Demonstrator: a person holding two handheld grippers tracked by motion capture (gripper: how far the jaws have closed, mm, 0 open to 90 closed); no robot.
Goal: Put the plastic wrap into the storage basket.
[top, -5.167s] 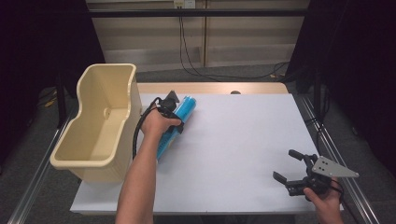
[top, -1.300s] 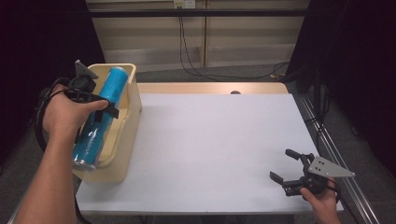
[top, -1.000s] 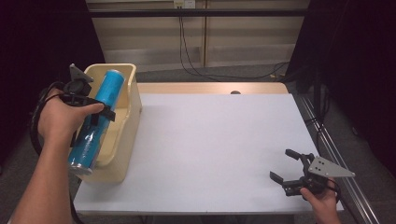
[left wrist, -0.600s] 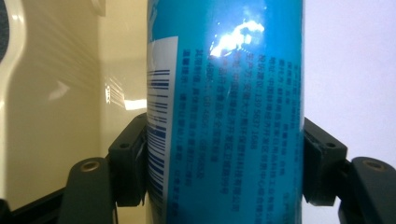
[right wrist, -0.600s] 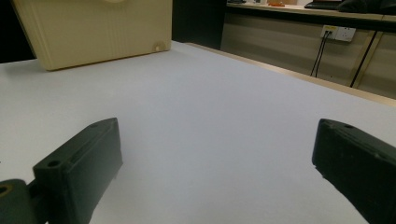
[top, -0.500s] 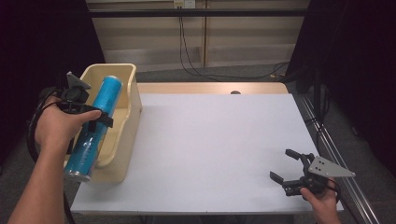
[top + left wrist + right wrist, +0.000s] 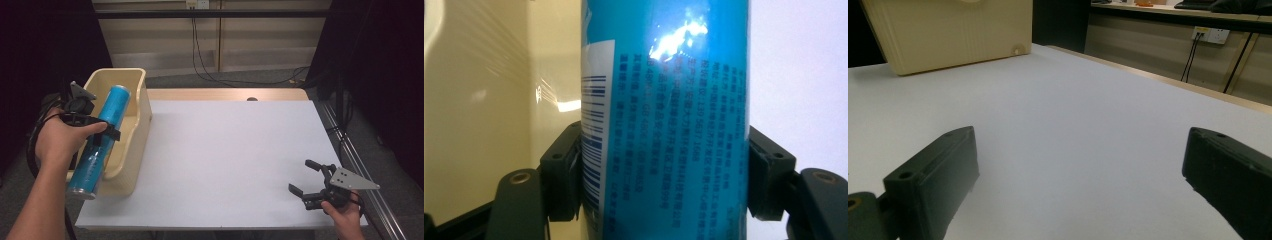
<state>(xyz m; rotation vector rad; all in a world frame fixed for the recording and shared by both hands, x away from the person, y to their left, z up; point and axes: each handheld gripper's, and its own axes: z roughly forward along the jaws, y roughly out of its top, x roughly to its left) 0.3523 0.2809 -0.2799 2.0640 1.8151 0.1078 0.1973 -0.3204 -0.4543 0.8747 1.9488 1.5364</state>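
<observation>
Left gripper view shows barcode [image 7: 591, 145] on clamped blue can [image 7: 664, 120].

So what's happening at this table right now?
A person's left gripper is shut on a tall blue can, holding it tilted over the cream plastic bin at the left edge of the white table. The right gripper rests near the table's front right corner, jaws open with nothing between them.

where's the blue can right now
In the high view the blue can is at the far left, clamped in the left gripper and tilted above the near end of the cream bin.
</observation>
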